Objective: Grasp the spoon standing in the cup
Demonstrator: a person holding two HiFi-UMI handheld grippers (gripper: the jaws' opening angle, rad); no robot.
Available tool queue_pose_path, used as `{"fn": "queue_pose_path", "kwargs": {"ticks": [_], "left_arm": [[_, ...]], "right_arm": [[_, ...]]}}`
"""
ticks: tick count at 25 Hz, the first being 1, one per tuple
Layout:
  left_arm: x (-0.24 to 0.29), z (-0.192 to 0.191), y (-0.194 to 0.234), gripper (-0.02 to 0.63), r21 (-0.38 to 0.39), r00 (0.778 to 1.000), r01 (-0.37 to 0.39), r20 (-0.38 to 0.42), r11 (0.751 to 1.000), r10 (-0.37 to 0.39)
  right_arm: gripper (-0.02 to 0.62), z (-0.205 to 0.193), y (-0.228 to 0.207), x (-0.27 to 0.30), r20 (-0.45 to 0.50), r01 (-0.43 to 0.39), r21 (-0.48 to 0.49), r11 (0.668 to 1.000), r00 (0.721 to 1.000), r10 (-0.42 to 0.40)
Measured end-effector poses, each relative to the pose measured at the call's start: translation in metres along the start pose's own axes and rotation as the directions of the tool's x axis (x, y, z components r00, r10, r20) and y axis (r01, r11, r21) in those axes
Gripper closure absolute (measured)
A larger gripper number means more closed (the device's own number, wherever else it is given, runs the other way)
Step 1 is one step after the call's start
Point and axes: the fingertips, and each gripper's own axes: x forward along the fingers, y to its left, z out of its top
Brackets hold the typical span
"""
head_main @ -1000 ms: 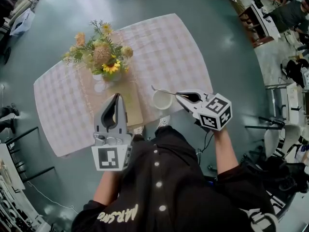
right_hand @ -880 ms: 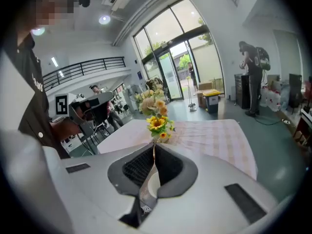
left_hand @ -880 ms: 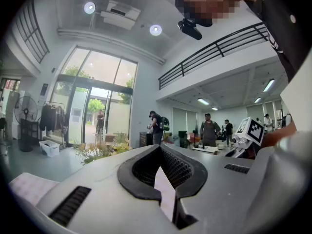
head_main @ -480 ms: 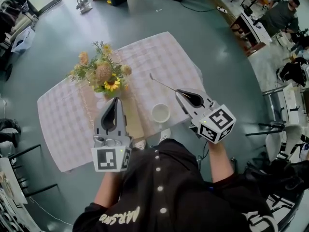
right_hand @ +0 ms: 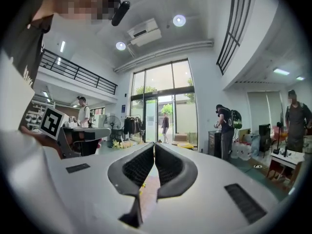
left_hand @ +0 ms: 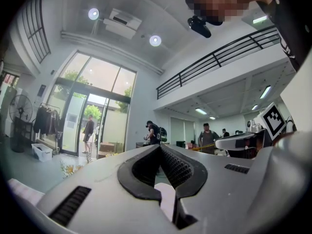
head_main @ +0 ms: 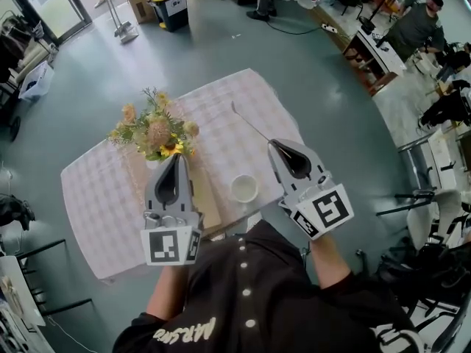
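Observation:
A white cup (head_main: 244,188) stands near the front edge of the checked table (head_main: 96,197), with nothing in it. The thin metal spoon (head_main: 250,123) slants up and to the left in the air, above and behind the cup, its bowl end farthest out. My right gripper (head_main: 274,143) is shut on the spoon's handle end, right of the cup and raised off the table. In the right gripper view the jaws (right_hand: 154,144) meet and the spoon does not show. My left gripper (head_main: 177,156) is shut with nothing in it, left of the cup, and points up into the room (left_hand: 160,146).
A vase of yellow and orange flowers (head_main: 156,131) stands at the table's middle, behind my left gripper. A tan runner (head_main: 204,190) lies under the cup side. People and desks (head_main: 383,35) are at the far right, and a bin (head_main: 171,2) stands at the back.
The spoon was at the cup's rim a second ago. My right gripper has lifted it up and away, and both grippers now tilt upward.

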Motion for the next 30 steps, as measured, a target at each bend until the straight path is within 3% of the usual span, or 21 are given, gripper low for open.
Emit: {"fn": "queue_pose_path", "kwargs": {"ticks": [16,30], "left_arm": [[-0.001,0.020,0.007,0.589,0.040,0.999,-0.035,0.032,0.999,0.034],[-0.005,0.005,0.009,0.588,0.065,0.997,-0.077,-0.017,0.995,0.078]], "right_arm": [[0.589,0.039,-0.015,-0.025,0.192,0.194,-0.088,0.977,0.966,-0.174],[0.589,0.027,-0.022,-0.034,0.201,0.222,-0.076,0.972,0.958,-0.203]]}}
